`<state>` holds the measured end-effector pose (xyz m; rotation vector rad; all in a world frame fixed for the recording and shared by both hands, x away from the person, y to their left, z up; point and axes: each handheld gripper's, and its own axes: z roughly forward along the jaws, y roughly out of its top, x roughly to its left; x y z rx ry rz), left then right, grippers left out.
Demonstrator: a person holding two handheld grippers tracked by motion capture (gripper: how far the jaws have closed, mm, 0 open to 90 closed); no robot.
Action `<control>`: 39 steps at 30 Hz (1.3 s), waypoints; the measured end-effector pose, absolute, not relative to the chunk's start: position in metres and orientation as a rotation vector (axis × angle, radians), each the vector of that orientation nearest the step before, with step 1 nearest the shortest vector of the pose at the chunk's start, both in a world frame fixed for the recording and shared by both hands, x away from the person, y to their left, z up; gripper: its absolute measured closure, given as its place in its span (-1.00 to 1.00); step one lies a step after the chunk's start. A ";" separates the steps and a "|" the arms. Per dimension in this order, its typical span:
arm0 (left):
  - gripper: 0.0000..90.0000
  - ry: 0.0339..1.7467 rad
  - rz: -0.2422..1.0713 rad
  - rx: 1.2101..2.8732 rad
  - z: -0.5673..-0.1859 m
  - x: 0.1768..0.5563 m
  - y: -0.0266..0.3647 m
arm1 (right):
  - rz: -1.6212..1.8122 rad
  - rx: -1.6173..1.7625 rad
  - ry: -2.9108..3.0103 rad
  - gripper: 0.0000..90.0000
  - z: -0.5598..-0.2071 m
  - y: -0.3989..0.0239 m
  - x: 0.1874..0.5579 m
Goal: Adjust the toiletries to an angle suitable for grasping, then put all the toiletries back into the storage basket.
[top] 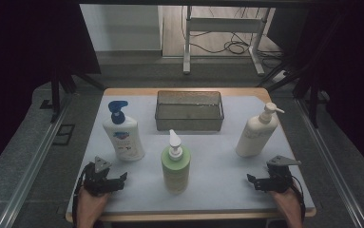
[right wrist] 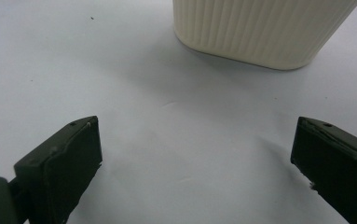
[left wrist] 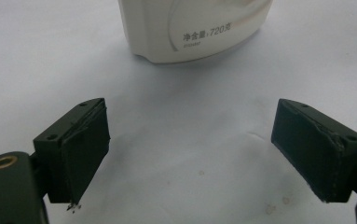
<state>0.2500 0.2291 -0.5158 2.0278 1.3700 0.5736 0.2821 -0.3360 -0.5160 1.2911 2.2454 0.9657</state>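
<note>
Three pump bottles stand on the white table top (top: 217,166). A white bottle with a blue pump (top: 122,135) is at the left, a green bottle with a white pump (top: 175,164) in the middle front, a cream bottle (top: 257,133) at the right. My left gripper (top: 115,179) rests open near the front left corner, just short of the white bottle's base (left wrist: 195,28). My right gripper (top: 258,181) rests open at the front right, short of the cream bottle's ribbed base (right wrist: 264,28). Nothing lies between either pair of jaws.
A dark grey rectangular bin (top: 189,110) stands at the back middle of the table. Metal rails run along both sides of the table. A white desk frame (top: 227,33) and cables are on the floor beyond.
</note>
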 end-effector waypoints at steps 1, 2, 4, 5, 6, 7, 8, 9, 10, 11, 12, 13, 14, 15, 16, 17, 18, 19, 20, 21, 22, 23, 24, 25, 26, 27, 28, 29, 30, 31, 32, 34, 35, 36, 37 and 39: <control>-0.74 1.369 0.572 2.029 -0.516 0.250 0.229 | 0.966 1.292 2.246 -0.96 -0.516 -0.336 0.282; -0.74 1.368 0.572 2.029 -0.516 0.250 0.229 | 0.966 1.295 2.246 -0.96 -0.516 -0.336 0.282; -0.74 1.368 0.570 2.031 -0.516 0.250 0.229 | 0.968 1.301 2.246 -0.96 -0.516 -0.336 0.282; -0.74 1.368 0.567 2.032 -0.516 0.250 0.229 | 0.971 1.308 2.246 -0.96 -0.516 -0.336 0.282; -0.74 1.370 0.563 2.042 -0.518 0.251 0.229 | 0.968 1.314 2.255 -0.97 -0.517 -0.335 0.282; -0.74 1.370 0.563 2.042 -0.518 0.251 0.229 | 0.968 1.314 2.255 -0.97 -0.517 -0.335 0.282; -0.74 1.371 0.558 2.045 -0.519 0.251 0.229 | 0.955 1.316 2.262 -0.97 -0.518 -0.334 0.282; -0.74 1.371 0.550 2.048 -0.520 0.252 0.229 | 0.955 1.316 2.262 -0.97 -0.518 -0.334 0.282; -0.74 1.369 0.550 2.052 -0.520 0.252 0.229 | 0.960 1.314 2.256 -0.97 -0.517 -0.334 0.282; -0.74 1.372 0.544 2.048 -0.521 0.252 0.229 | 0.961 1.316 2.253 -0.97 -0.517 -0.334 0.282; -0.74 1.372 0.544 2.048 -0.521 0.252 0.229 | 0.961 1.316 2.253 -0.97 -0.517 -0.334 0.282; -0.74 1.374 0.535 2.051 -0.522 0.253 0.229 | 0.960 1.319 2.251 -0.96 -0.517 -0.335 0.282; -0.74 1.374 0.535 2.051 -0.522 0.253 0.229 | 0.961 1.321 2.252 -0.97 -0.517 -0.335 0.282; -0.74 1.375 0.523 2.046 -0.523 0.253 0.230 | 0.961 1.321 2.252 -0.97 -0.517 -0.335 0.282; -0.73 1.382 0.506 2.040 -0.523 0.254 0.231 | 0.962 1.322 2.251 -0.97 -0.517 -0.336 0.282; -0.73 1.386 0.502 2.034 -0.523 0.254 0.232 | 0.962 1.321 2.251 -0.96 -0.517 -0.336 0.282; -0.73 1.386 0.502 2.034 -0.523 0.254 0.232 | 0.962 1.321 2.251 -0.96 -0.517 -0.336 0.282; -0.74 1.386 0.502 2.034 -0.523 0.254 0.231 | 0.962 1.320 2.251 -0.97 -0.517 -0.335 0.282; -0.74 1.386 0.503 2.034 -0.523 0.254 0.231 | 0.962 1.318 2.251 -0.96 -0.517 -0.335 0.282; -0.74 1.386 0.503 2.033 -0.524 0.254 0.231 | 0.962 1.317 2.252 -0.97 -0.516 -0.335 0.282; -0.74 1.386 0.503 2.033 -0.524 0.254 0.231 | 0.963 1.320 2.252 -0.96 -0.516 -0.334 0.282; -0.74 1.386 0.503 2.033 -0.524 0.254 0.231 | 0.964 1.321 2.252 -0.97 -0.516 -0.334 0.282; -0.74 1.384 0.505 2.034 -0.524 0.254 0.232 | 0.965 1.321 2.252 -0.96 -0.516 -0.334 0.282; -0.74 1.383 0.505 2.034 -0.524 0.254 0.232 | 0.967 1.323 2.251 -0.96 -0.516 -0.335 0.282; -0.74 1.383 0.505 2.034 -0.524 0.254 0.232 | 0.967 1.323 2.251 -0.96 -0.516 -0.335 0.282; -0.74 1.384 0.505 2.034 -0.524 0.254 0.232 | 0.970 1.326 2.247 -0.96 -0.515 -0.335 0.282; -0.74 1.384 0.505 2.034 -0.524 0.253 0.232 | 0.971 1.334 2.245 -0.96 -0.515 -0.336 0.282; -0.74 1.384 0.506 2.033 -0.524 0.253 0.232 | 0.971 1.337 2.245 -0.96 -0.515 -0.336 0.282; -0.74 1.383 0.506 2.033 -0.524 0.253 0.232 | 0.972 1.340 2.242 -0.96 -0.514 -0.337 0.282; -0.74 1.383 0.506 2.033 -0.524 0.253 0.232 | 0.974 1.343 2.242 -0.95 -0.514 -0.337 0.282; -0.74 1.383 0.507 2.034 -0.524 0.253 0.232 | 0.975 1.346 2.240 -0.95 -0.513 -0.338 0.282; -0.74 1.382 0.507 2.034 -0.524 0.253 0.232 | 0.977 1.351 2.230 -0.93 -0.512 -0.338 0.282; -0.74 1.382 0.508 2.032 -0.524 0.253 0.232 | 0.980 1.359 2.223 -0.92 -0.511 -0.339 0.282; -0.74 1.382 0.508 2.032 -0.524 0.253 0.232 | 0.980 1.359 2.223 -0.92 -0.511 -0.339 0.282; -0.74 1.383 0.508 2.034 -0.524 0.253 0.232 | 0.982 1.364 2.220 -0.92 -0.510 -0.339 0.282; -0.74 1.383 0.508 2.034 -0.524 0.253 0.232 | 0.978 1.371 2.209 -0.90 -0.508 -0.341 0.282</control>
